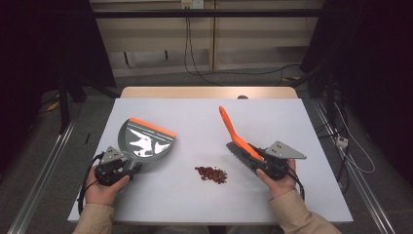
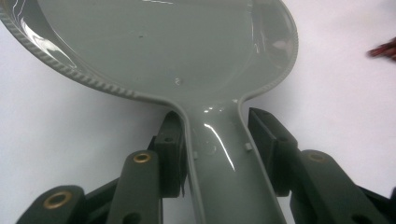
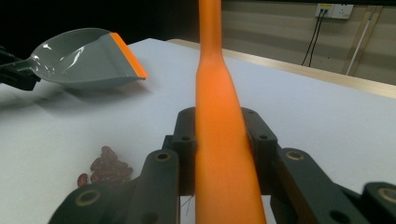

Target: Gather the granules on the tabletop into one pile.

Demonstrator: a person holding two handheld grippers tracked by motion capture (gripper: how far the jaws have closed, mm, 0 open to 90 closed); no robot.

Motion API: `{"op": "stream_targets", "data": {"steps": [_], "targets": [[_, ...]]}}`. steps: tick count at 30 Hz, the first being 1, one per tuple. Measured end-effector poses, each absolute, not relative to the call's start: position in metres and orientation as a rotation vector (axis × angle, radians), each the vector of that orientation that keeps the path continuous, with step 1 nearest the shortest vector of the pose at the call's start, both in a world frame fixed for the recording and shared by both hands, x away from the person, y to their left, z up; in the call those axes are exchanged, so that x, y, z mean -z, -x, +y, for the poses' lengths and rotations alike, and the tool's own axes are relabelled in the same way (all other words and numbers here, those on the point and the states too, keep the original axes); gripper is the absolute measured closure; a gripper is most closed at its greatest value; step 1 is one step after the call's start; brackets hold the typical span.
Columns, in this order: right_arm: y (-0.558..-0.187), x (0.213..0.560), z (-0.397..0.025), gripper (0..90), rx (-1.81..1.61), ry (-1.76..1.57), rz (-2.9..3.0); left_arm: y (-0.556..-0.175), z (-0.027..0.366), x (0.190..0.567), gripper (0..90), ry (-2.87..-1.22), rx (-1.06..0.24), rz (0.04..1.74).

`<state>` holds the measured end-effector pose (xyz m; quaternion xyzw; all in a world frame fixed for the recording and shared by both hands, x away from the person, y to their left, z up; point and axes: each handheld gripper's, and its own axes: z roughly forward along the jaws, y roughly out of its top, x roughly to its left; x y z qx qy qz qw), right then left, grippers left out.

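A grey dustpan (image 1: 146, 139) with an orange lip sits at the table's left. My left gripper (image 1: 127, 167) is shut on its handle. In the left gripper view the handle (image 2: 219, 158) runs between the two jaws and the pan (image 2: 154, 42) spreads ahead. At the right, my right gripper (image 1: 259, 158) is shut on an orange-handled brush (image 1: 233, 132), whose grey bristles (image 1: 239, 157) point down-left. The orange handle (image 3: 219, 140) stands between the jaws in the right gripper view. A small pile of red beans (image 1: 211, 174) lies on the table between both grippers, nearer the brush.
The white table top (image 1: 204, 117) has a wooden strip along its far edge (image 1: 209, 92). Cables hang from a wall socket (image 1: 191, 4) behind. Dark stands and cables flank both sides. The right gripper view shows the dustpan (image 3: 79, 58) and beans (image 3: 105, 170) off to its left.
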<state>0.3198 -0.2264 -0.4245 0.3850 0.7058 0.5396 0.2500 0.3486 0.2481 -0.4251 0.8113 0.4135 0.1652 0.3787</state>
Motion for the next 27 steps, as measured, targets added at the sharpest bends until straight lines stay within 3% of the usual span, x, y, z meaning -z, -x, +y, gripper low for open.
{"op": "stream_targets", "data": {"steps": [17,27], "targets": [[-0.323,0.426,-0.226,71.0,-1.464,-1.061,1.931,-0.330,0.231,0.413,59.0,-2.175,-0.155,0.723],[-0.324,0.426,-0.226,71.0,-1.461,-1.060,1.932,-0.321,0.240,0.420,58.9,-2.229,-0.104,0.692]]}}
